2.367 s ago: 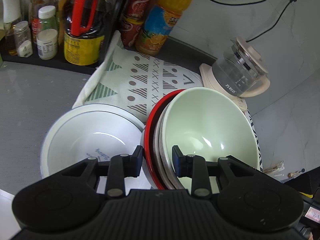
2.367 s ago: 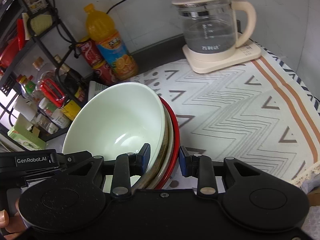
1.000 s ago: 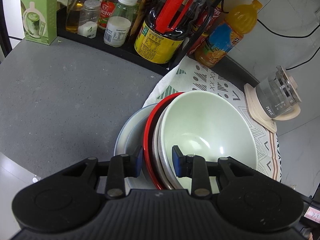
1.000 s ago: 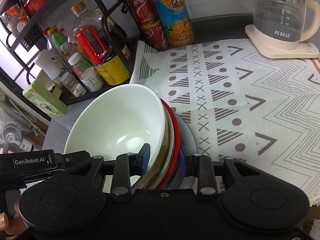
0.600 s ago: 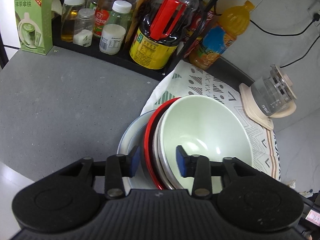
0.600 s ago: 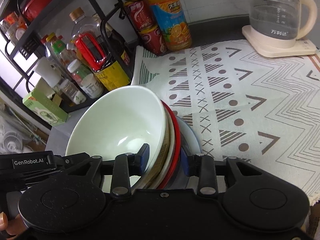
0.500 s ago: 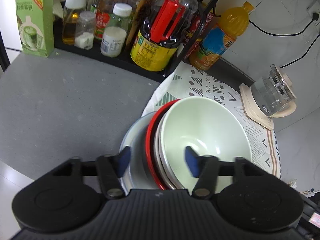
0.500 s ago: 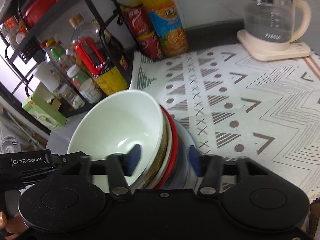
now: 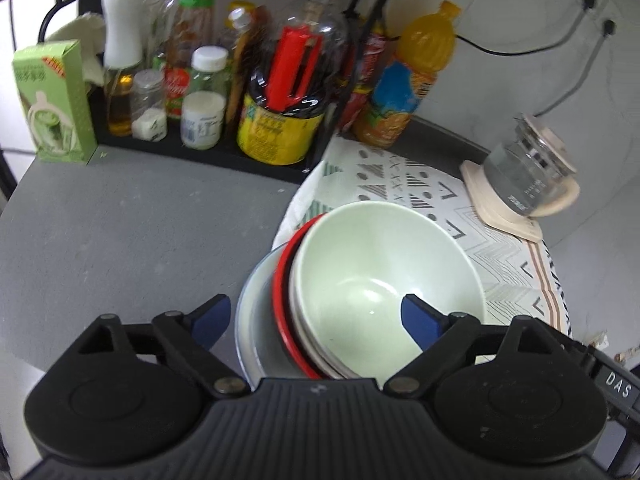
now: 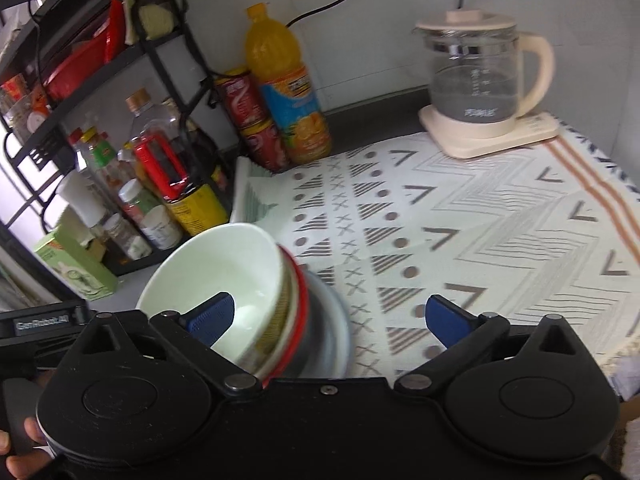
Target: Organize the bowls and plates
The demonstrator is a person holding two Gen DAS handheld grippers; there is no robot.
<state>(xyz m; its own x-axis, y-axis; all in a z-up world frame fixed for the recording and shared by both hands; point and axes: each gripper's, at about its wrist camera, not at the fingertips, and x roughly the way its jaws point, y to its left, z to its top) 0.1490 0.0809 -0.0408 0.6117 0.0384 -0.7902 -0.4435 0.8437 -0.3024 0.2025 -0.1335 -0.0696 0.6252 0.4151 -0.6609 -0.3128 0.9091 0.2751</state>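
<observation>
A pale green bowl (image 9: 384,272) tops a nested stack, with a red-rimmed dish (image 9: 282,280) under it and a wide white bowl (image 9: 250,312) at the bottom. The stack rests where the grey counter meets the patterned cloth. My left gripper (image 9: 316,316) straddles the stack's near rim, its jaws opening and the pads clear of the dishes. In the right wrist view the green bowl (image 10: 224,272) and red rim (image 10: 302,308) sit between the opening jaws of my right gripper (image 10: 328,318), untouched by them.
A black rack (image 9: 200,152) of sauce bottles and a green box (image 9: 52,100) line the back left. An orange juice bottle (image 10: 288,92), red cans (image 10: 248,120) and a glass kettle (image 10: 480,80) stand at the back. The patterned cloth (image 10: 480,232) spreads right. A hand (image 10: 16,452) shows at lower left.
Both grippers were shut on the stack's rim and have spread wide, letting go. The stack now rests inside the white bowl, and both grippers have lifted slightly back.
</observation>
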